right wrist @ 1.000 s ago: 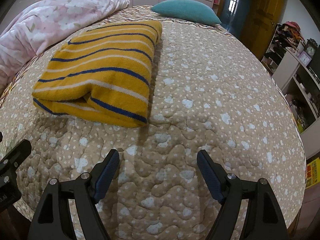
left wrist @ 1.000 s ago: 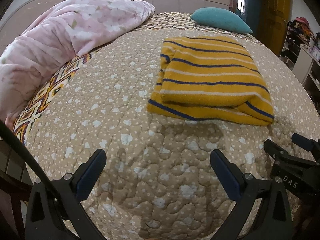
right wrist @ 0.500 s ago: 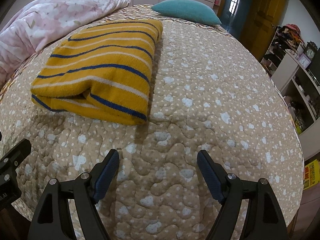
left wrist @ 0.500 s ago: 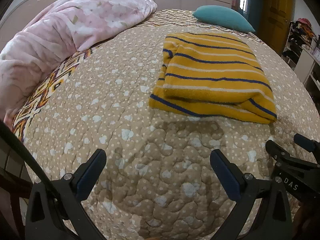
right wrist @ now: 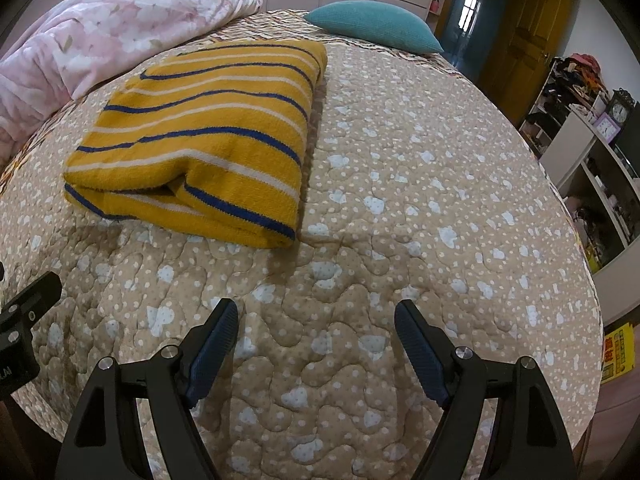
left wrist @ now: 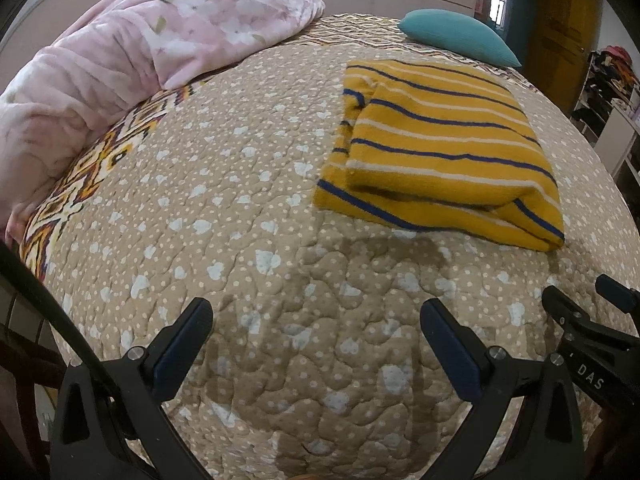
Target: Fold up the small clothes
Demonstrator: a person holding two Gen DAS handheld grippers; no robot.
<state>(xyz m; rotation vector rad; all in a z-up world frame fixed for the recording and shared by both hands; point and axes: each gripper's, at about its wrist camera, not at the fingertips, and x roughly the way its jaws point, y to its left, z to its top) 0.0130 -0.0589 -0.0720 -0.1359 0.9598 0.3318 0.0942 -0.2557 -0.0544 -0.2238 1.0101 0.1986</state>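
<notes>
- Since the earlier frames, both tools had drawn slightly back toward the near edge of the bed; the folded garment had not shifted on the quilt.
- Yellow garment (left wrist: pixel 440 152) (right wrist: pixel 200 136): knitted, with navy and white stripes, folded into a thick rectangle of several layers, the open fold facing the cameras. It lay flat on the beige dotted quilt (left wrist: pixel 240 240) (right wrist: pixel 420 208), between the pink blanket (left wrist: pixel 132 60) and the teal pillow (left wrist: pixel 456 36).
- Left tool (left wrist: pixel 316 332): fingers spread wide, holding nothing, poised above bare quilt and well apart from the garment.
- Right tool (right wrist: pixel 316 332): likewise spread wide and empty, above bare quilt, near the garment's front right corner but not touching it.
</notes>
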